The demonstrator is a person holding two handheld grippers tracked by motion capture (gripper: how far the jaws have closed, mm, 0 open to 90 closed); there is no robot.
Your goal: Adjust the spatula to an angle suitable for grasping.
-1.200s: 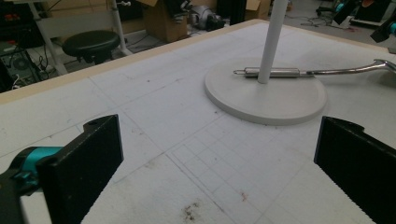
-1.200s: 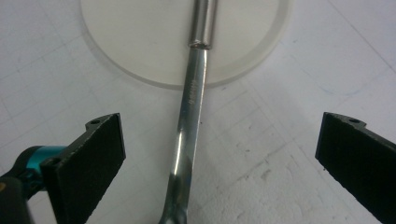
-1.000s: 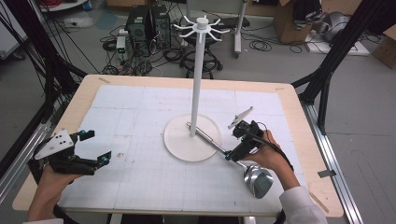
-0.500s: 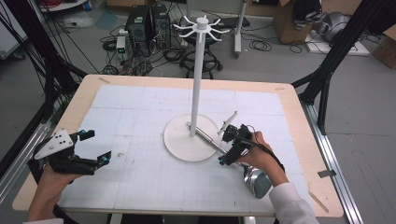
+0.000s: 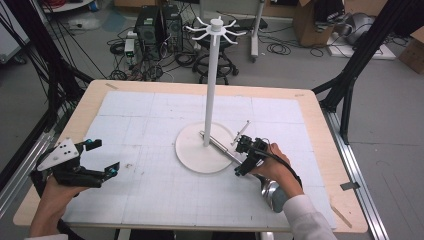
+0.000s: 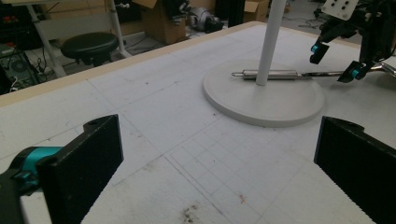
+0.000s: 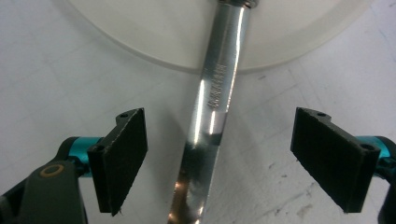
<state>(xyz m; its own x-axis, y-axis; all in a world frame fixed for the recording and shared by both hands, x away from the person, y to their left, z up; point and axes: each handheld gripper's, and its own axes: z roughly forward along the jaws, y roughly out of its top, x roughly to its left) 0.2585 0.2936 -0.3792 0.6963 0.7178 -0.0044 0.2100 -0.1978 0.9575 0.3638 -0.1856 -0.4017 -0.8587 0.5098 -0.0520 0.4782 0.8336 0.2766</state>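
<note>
Near the right front of the table (image 5: 150, 107), the right tool (image 5: 244, 161) hangs low over the long steel handle of a ladle (image 7: 212, 107), pointing down at it. Seen along that tool's own view, the handle runs up the middle of the gap between the two black pads (image 7: 122, 156), with clear space on either side, so nothing is gripped; the jaws have just been closing in but stand well apart. The handle's far end lies across the round white base of the stand (image 5: 202, 150) and rests against its upright pole, while the bowl of the ladle sits on the table behind the person's right hand (image 5: 275, 167), partly hidden by it. At the left front of the table, the left tool (image 5: 97, 157) is held level above the white mat, its jaws wide apart and holding nothing, well away from the ladle. From the left tool's view, the handle shows lying flat on the base beside the pole.
</note>
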